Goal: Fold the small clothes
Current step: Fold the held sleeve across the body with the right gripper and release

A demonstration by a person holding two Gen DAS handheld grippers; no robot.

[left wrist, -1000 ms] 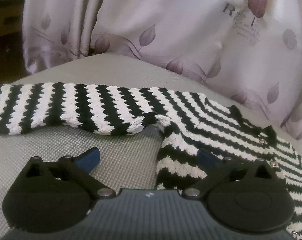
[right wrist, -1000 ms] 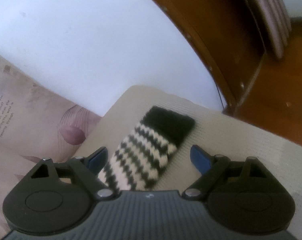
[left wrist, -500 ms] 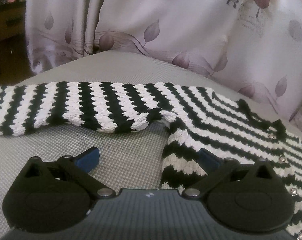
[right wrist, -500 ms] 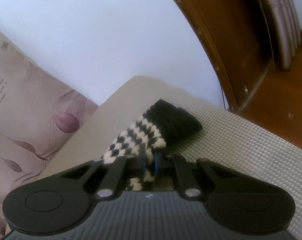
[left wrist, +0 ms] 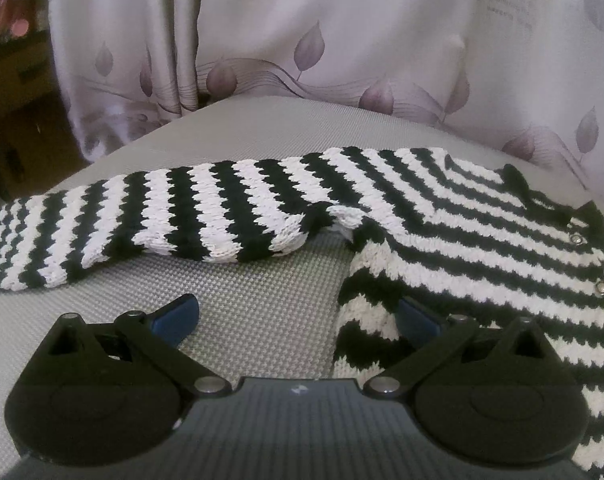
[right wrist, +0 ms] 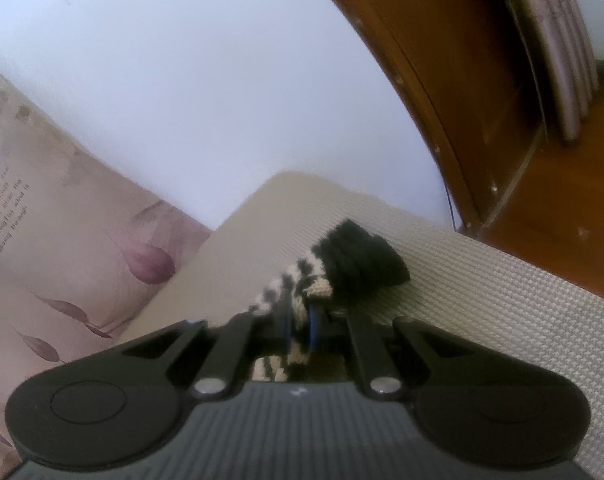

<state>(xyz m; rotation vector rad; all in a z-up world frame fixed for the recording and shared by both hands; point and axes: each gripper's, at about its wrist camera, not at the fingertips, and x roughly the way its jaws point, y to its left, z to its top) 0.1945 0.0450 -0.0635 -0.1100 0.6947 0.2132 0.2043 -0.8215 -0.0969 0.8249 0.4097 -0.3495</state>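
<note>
The striped sweater (left wrist: pixel 442 232), a black-and-white knit with metal snaps near its neck, lies spread on the grey woven cushion (left wrist: pixel 254 312), one sleeve stretched flat away from the body toward the cushion's left side. The left hand-held gripper (left wrist: pixel 298 318) sits low at the sweater's side hem with its jaws spread wide: one blue fingertip rests over bare cushion beside the hem, the other over the knit itself, and nothing is pinched between them. Behind the sweater hangs a leaf-printed curtain (left wrist: pixel 342 40), its folds coming down to the cushion's far edge. Only the right wrist view shows the other sleeve (right wrist: pixel 322 280), whose black cuff (right wrist: pixel 362 256) lifts off the cushion (right wrist: pixel 502 312); the right hand-held gripper (right wrist: pixel 302 326) is clamped tight on that sleeve just short of the cuff. Beyond the sweater on that side stand a white wall (right wrist: pixel 222 80) and a brown wooden frame (right wrist: pixel 442 60), with the same curtain (right wrist: pixel 62 220) beside them.
</note>
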